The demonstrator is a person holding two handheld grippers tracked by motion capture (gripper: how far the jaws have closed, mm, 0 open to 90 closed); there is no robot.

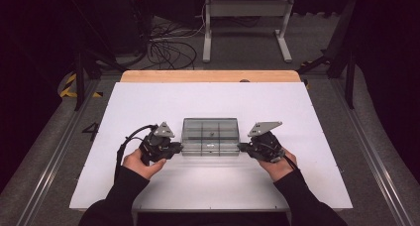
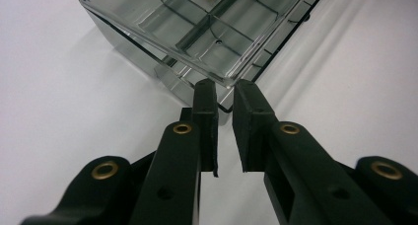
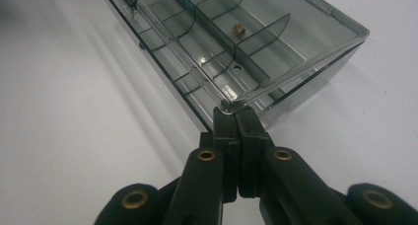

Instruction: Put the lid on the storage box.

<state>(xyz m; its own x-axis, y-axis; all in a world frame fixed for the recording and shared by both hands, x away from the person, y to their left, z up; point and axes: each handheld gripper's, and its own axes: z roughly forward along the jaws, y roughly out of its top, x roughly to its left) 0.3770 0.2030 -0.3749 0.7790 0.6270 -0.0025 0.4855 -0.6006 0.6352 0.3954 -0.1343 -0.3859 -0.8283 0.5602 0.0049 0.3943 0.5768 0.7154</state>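
- Sitting at the middle of the white table (image 1: 148,102), the clear plastic compartment box (image 1: 210,136) lies flat with its lid down, a gripper at each end.
- Left gripper (image 1: 177,147): held in the person's left hand (image 1: 141,162), its tips touch the box's near left corner; in the left gripper view the jaws stand a narrow gap apart with nothing between them.
- Inside the box, a small brass piece (image 3: 238,29) rests in one compartment among the dividers.
- Right gripper (image 1: 242,147): held in the right hand (image 1: 277,165), jaws pressed together, tips against the lid's near right corner.
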